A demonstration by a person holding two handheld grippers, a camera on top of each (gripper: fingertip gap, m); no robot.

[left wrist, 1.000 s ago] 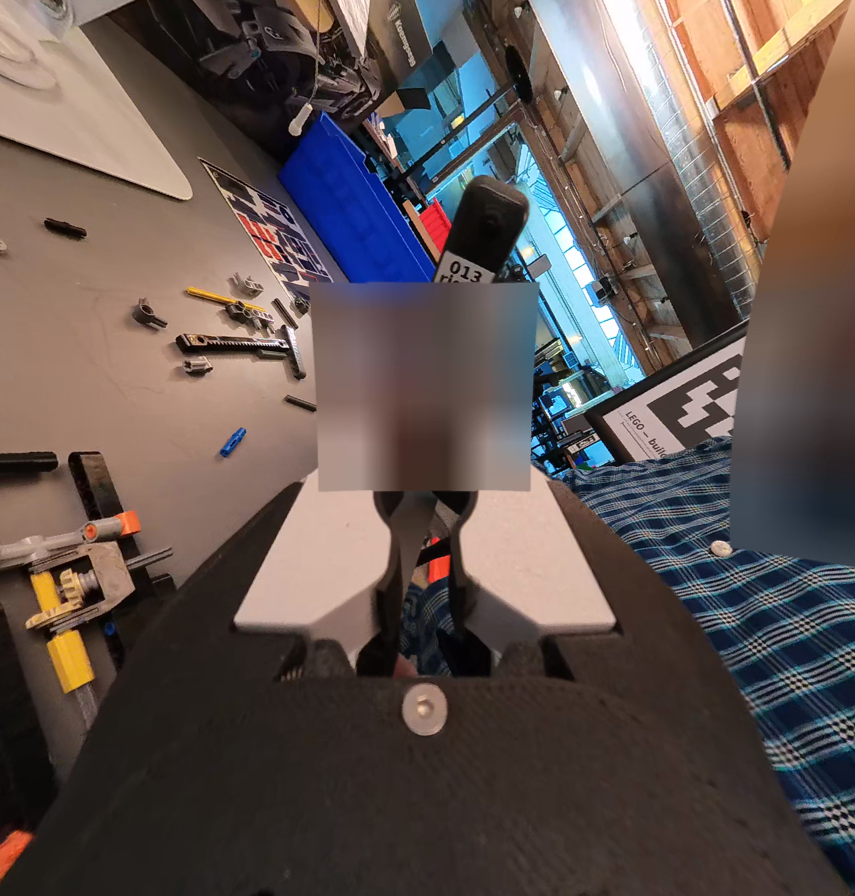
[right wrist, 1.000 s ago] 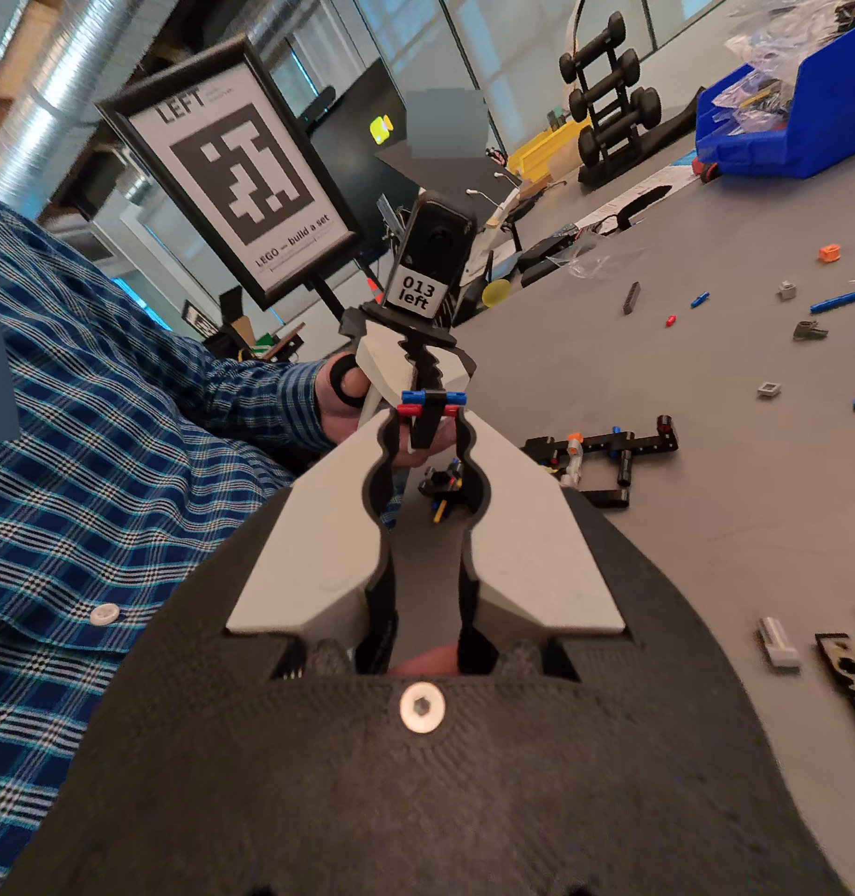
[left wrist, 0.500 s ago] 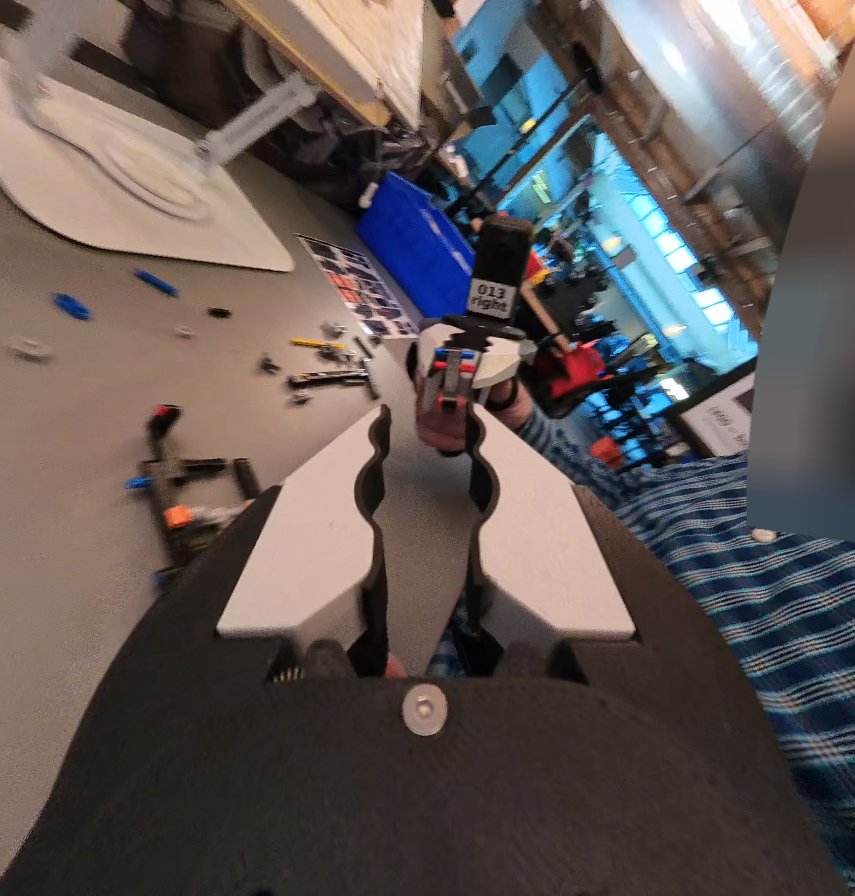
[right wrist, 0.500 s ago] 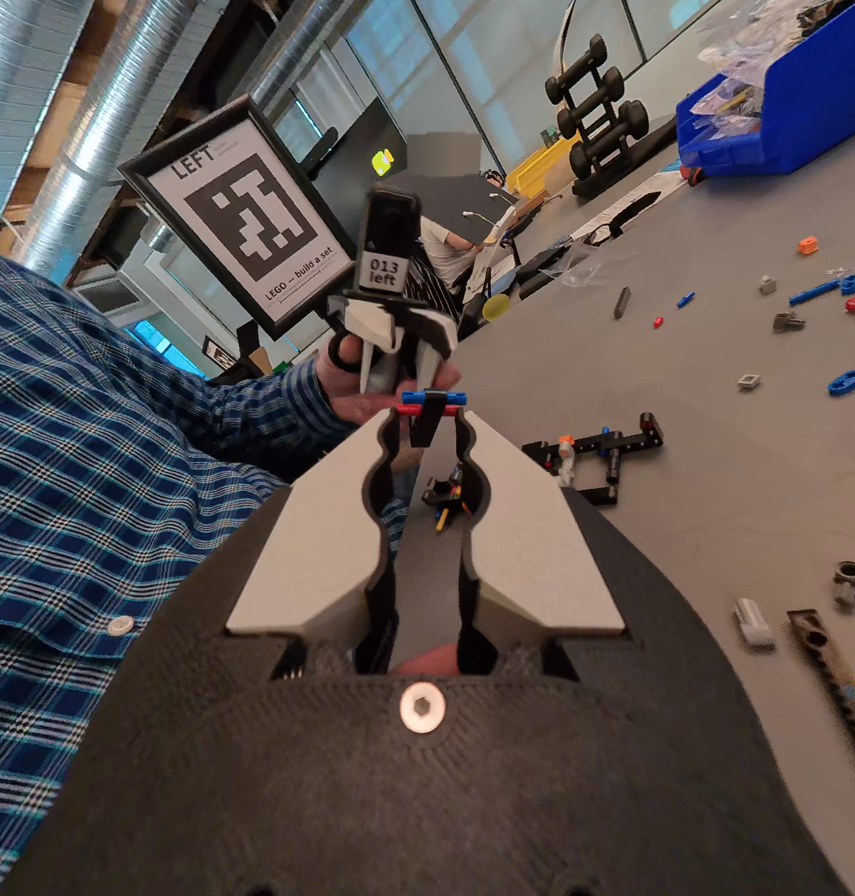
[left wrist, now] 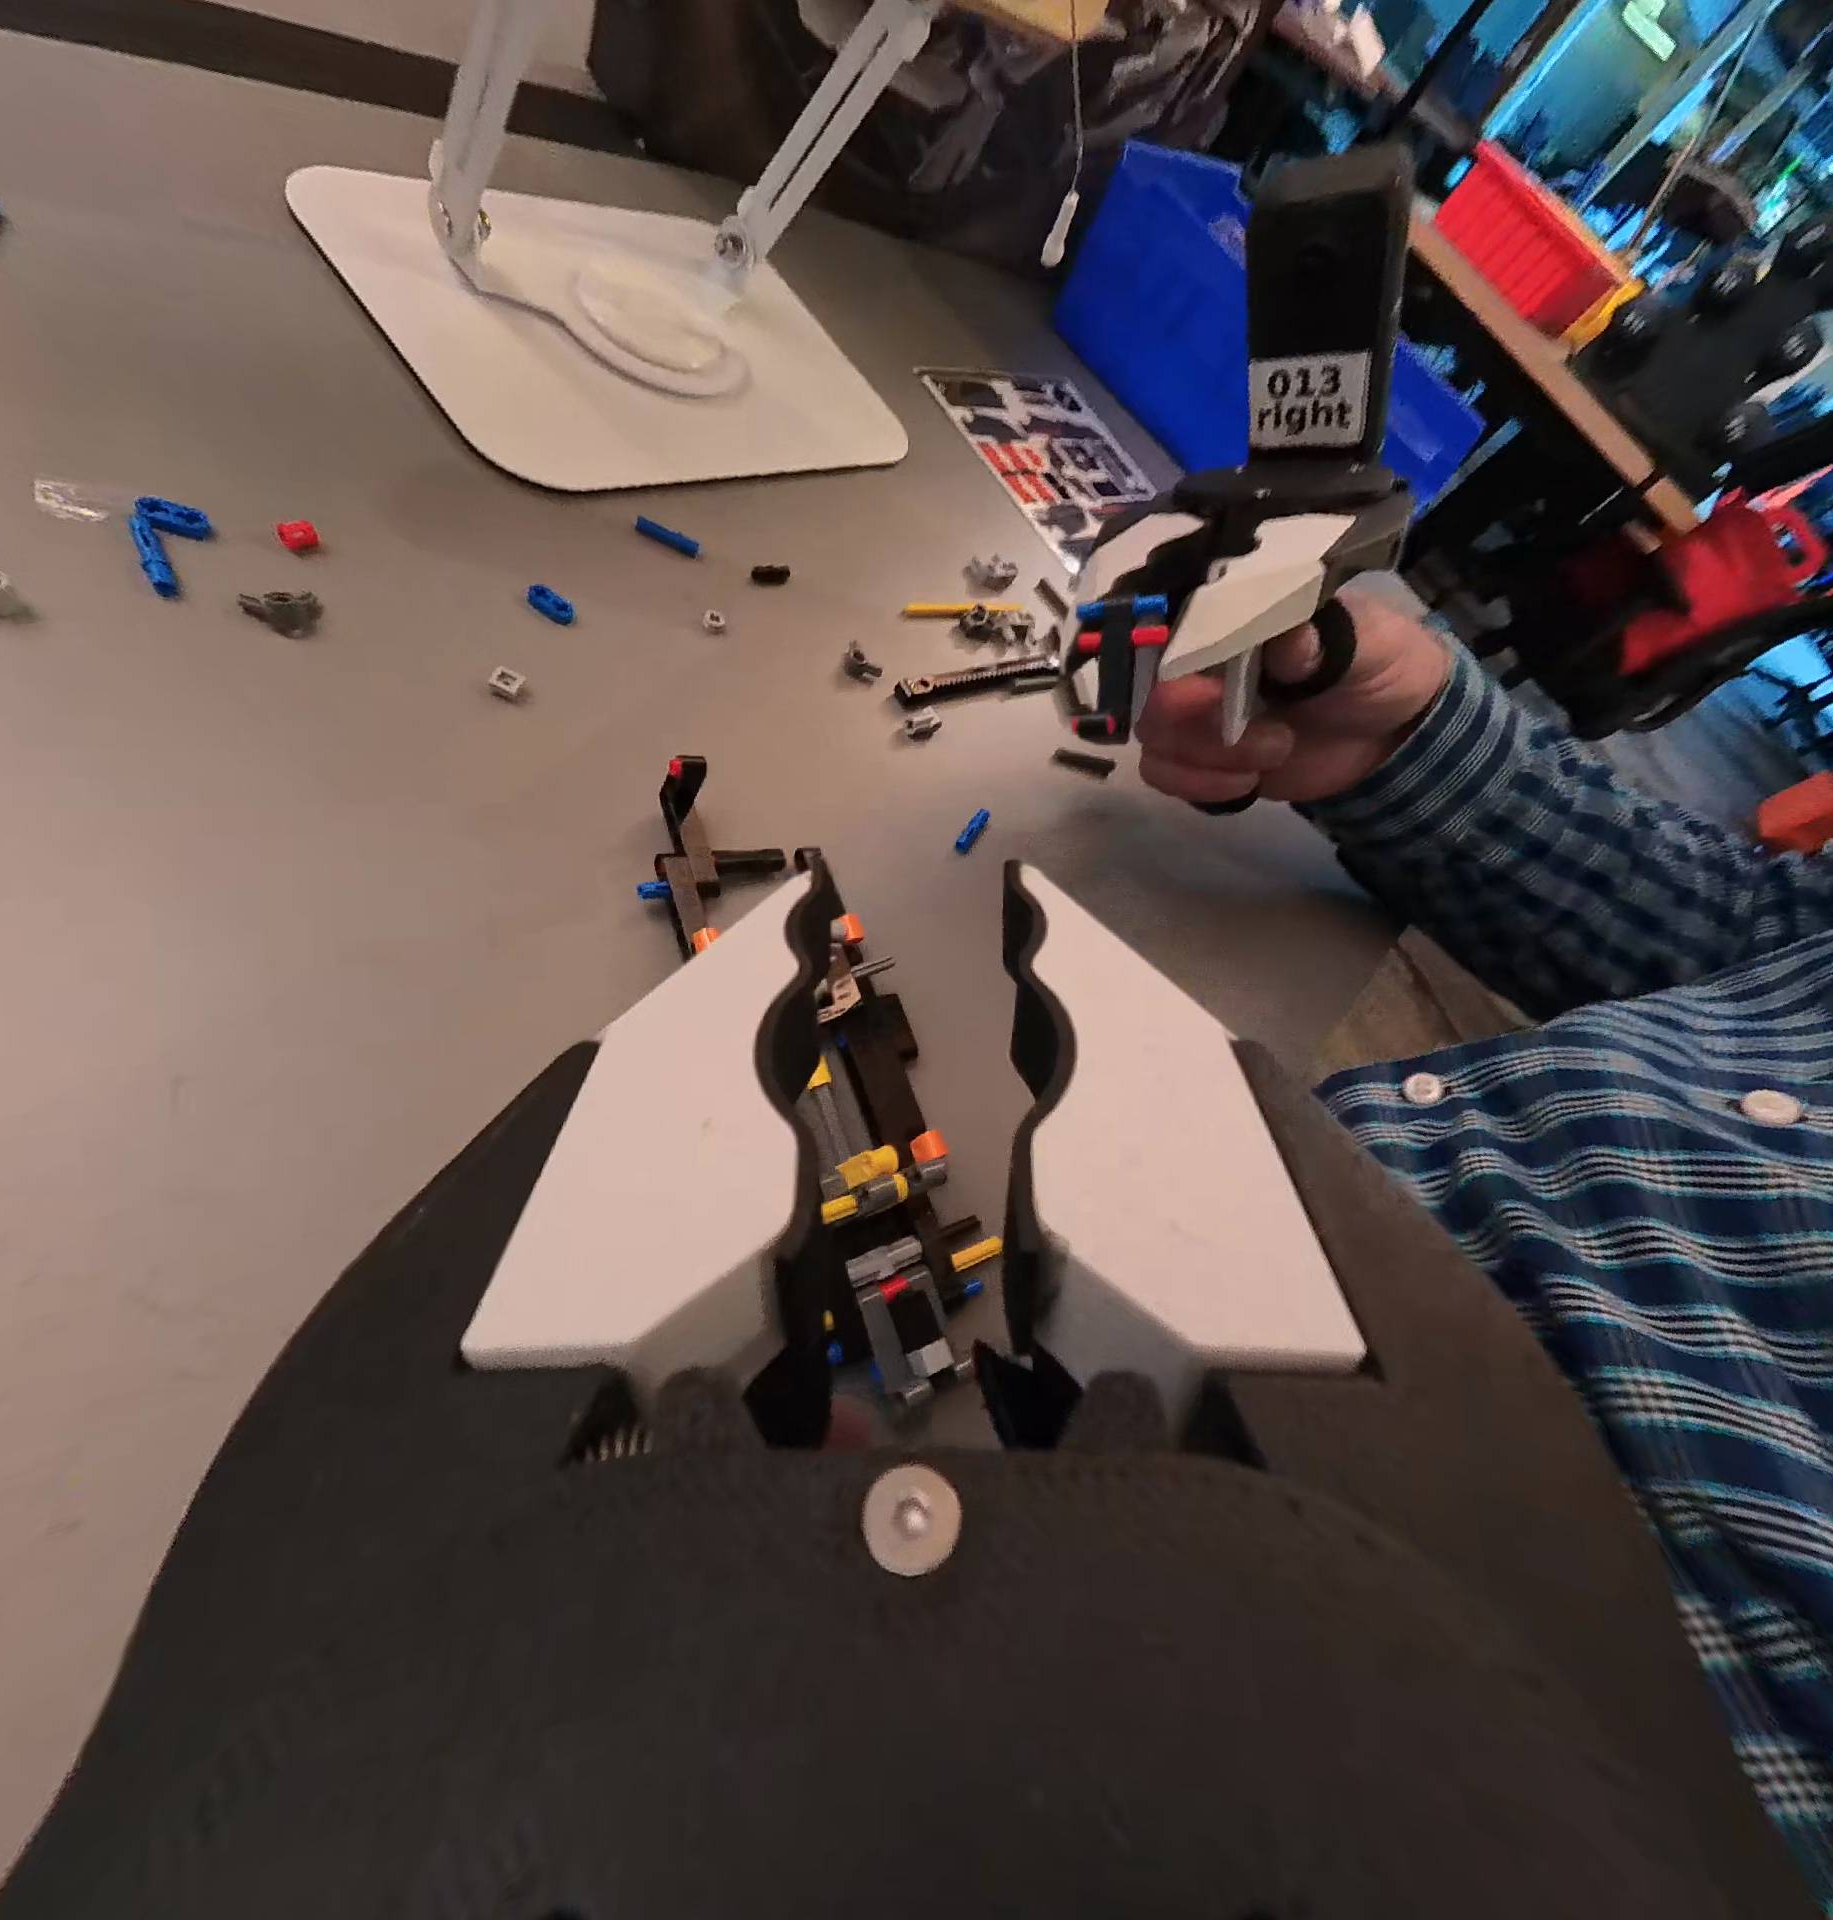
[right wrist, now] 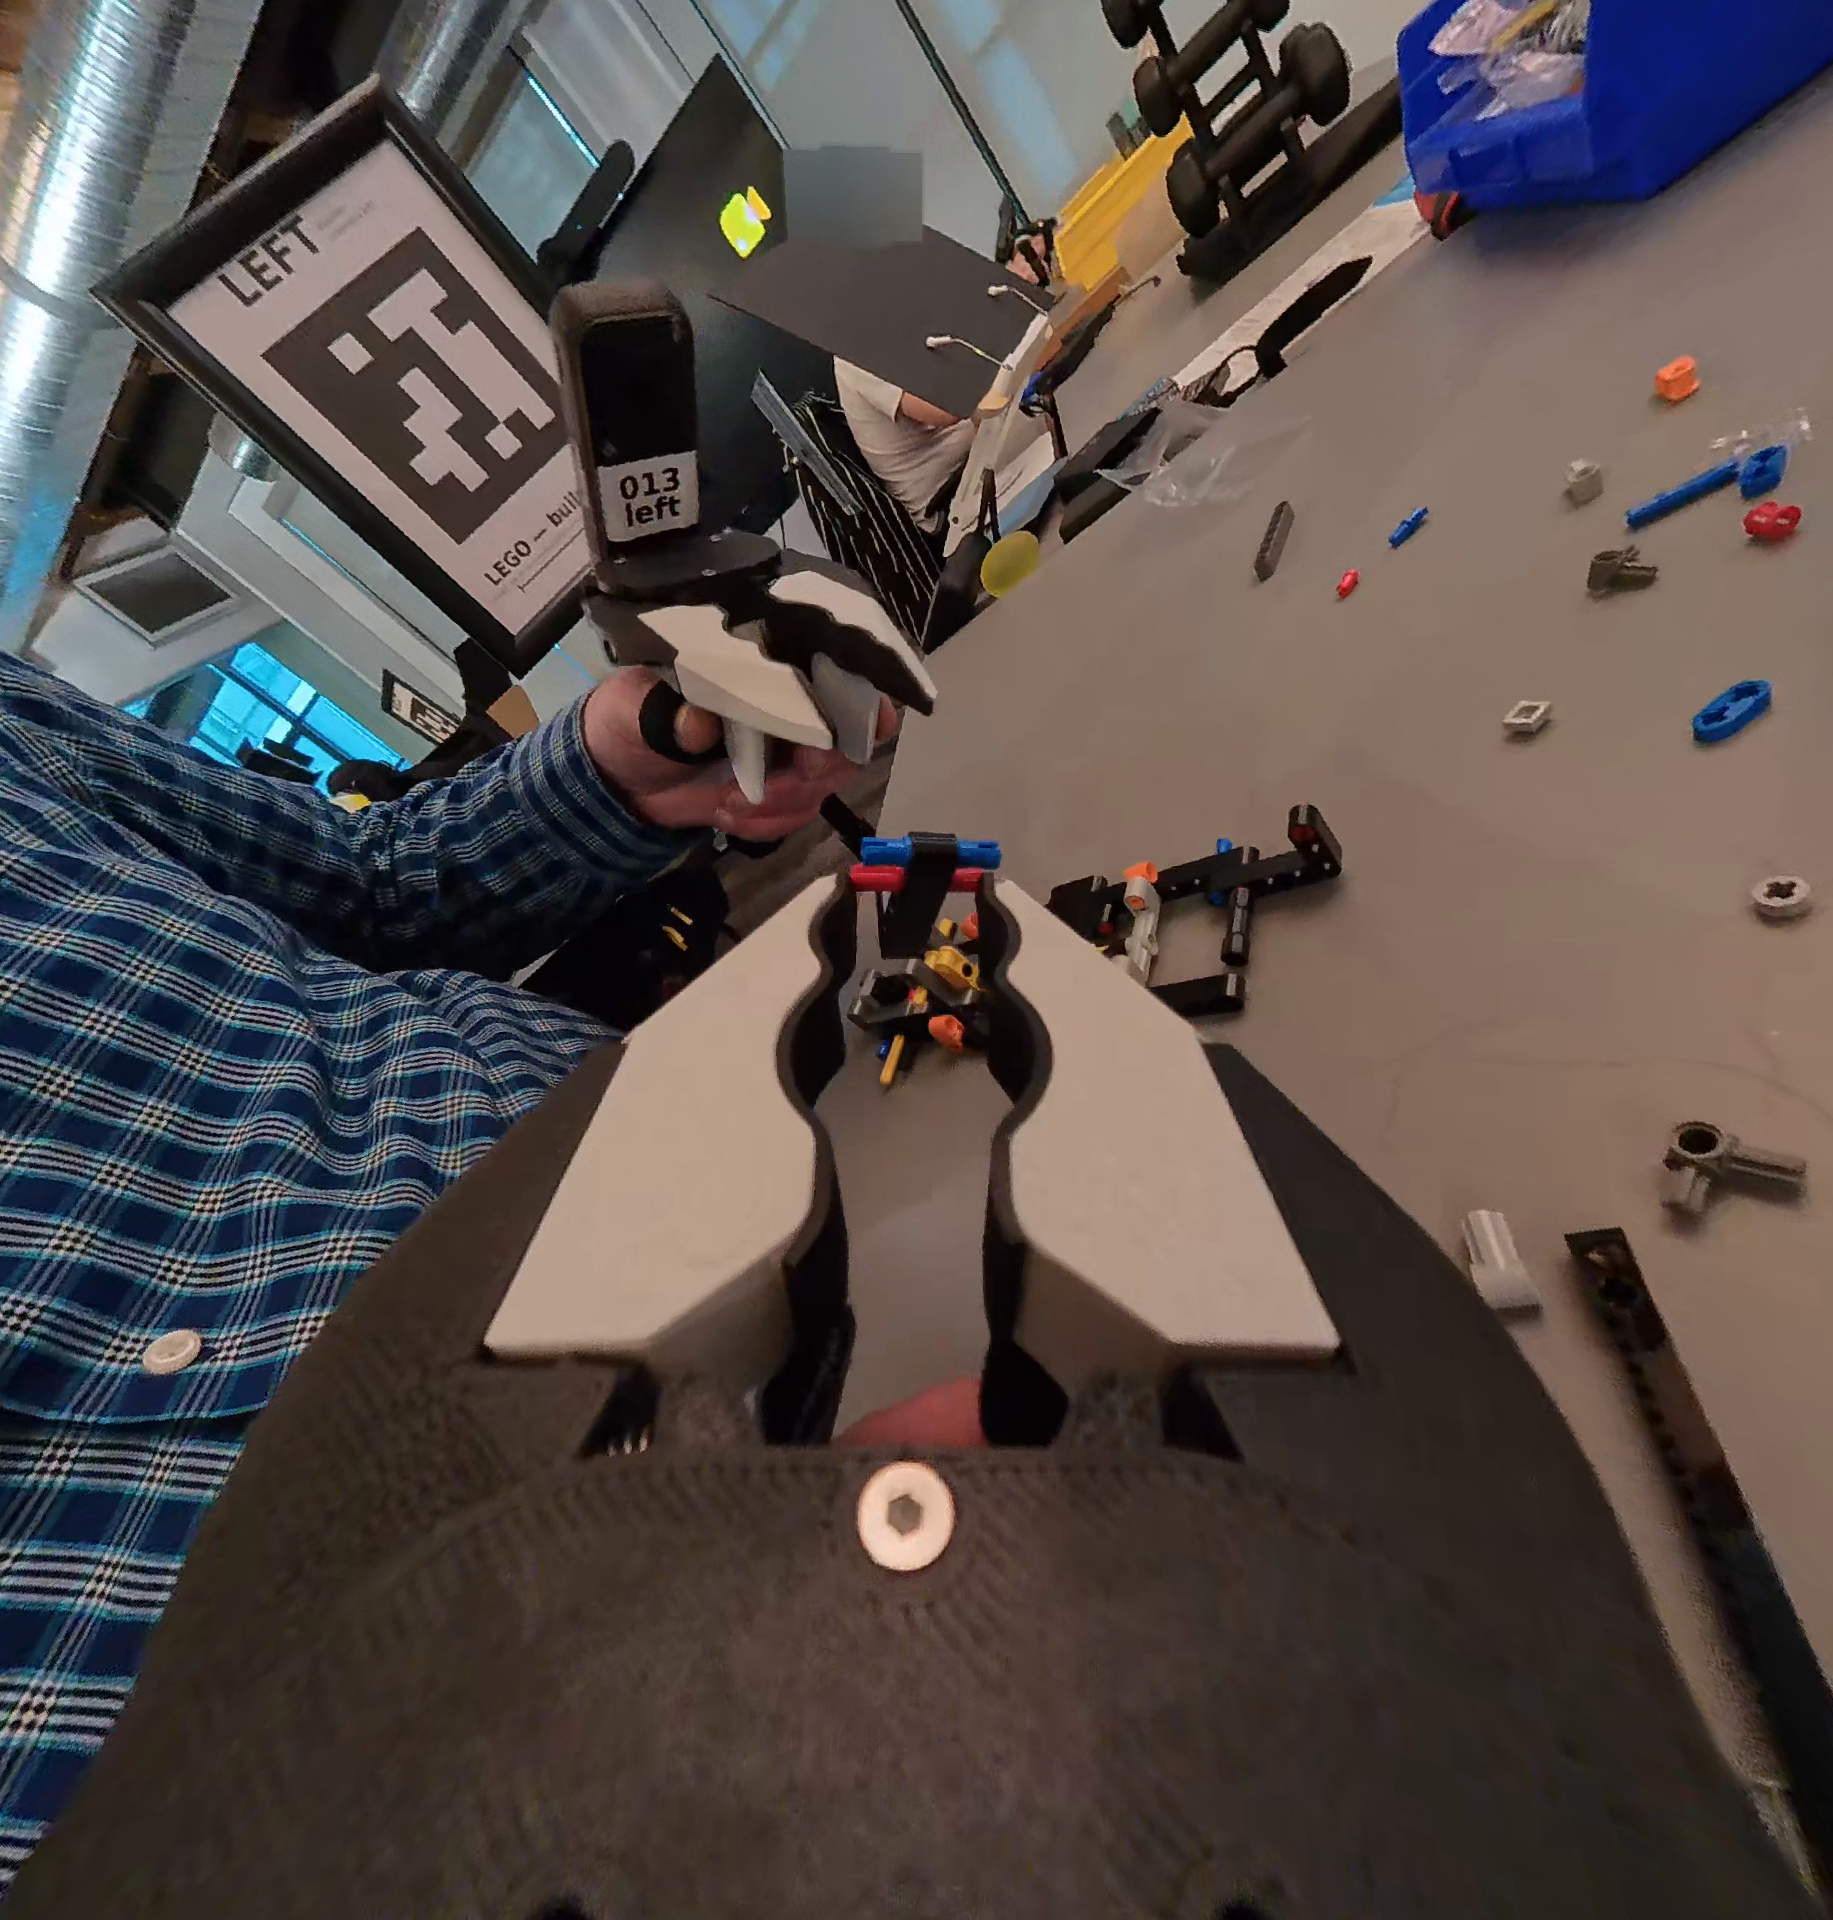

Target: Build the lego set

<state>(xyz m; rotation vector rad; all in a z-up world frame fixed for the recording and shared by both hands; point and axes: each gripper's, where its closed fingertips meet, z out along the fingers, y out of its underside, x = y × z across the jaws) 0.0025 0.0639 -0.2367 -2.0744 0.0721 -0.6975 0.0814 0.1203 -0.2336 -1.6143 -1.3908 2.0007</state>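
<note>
My right gripper (right wrist: 920,891) is shut on a small black beam with blue and red pins (right wrist: 922,878), held in the air above the grey table (right wrist: 1411,1039). It also shows in the left wrist view (left wrist: 1109,665), still holding that beam (left wrist: 1120,655). My left gripper (left wrist: 910,883) is open and empty, hovering over a partly built assembly of black, grey, yellow and orange parts (left wrist: 870,1184) on the table. In the right wrist view the left gripper (right wrist: 818,675) is up and to the left of the beam, apart from it. A black frame section (right wrist: 1213,883) lies beside the assembly (right wrist: 917,987).
Loose parts are scattered on the table: blue pieces (left wrist: 159,530), a black toothed rack (right wrist: 1670,1382), a grey connector (right wrist: 1722,1164). A white stand base (left wrist: 600,343), a sticker sheet (left wrist: 1047,457) and a blue bin (left wrist: 1151,312) are farther back. A plaid sleeve (right wrist: 268,935) is at left. Across from one pair of fingers to the other is roughly 11 cm. The grey connector (right wrist: 1722,1164) lies some 12 cm from my right tips, 20 cm from my left tips. It turns up in the left wrist view (left wrist: 860,656) as well.
The left gripper has opened, pulled away from the right gripper and swung down over the assembly. The right gripper keeps hold of the black beam with pins.
</note>
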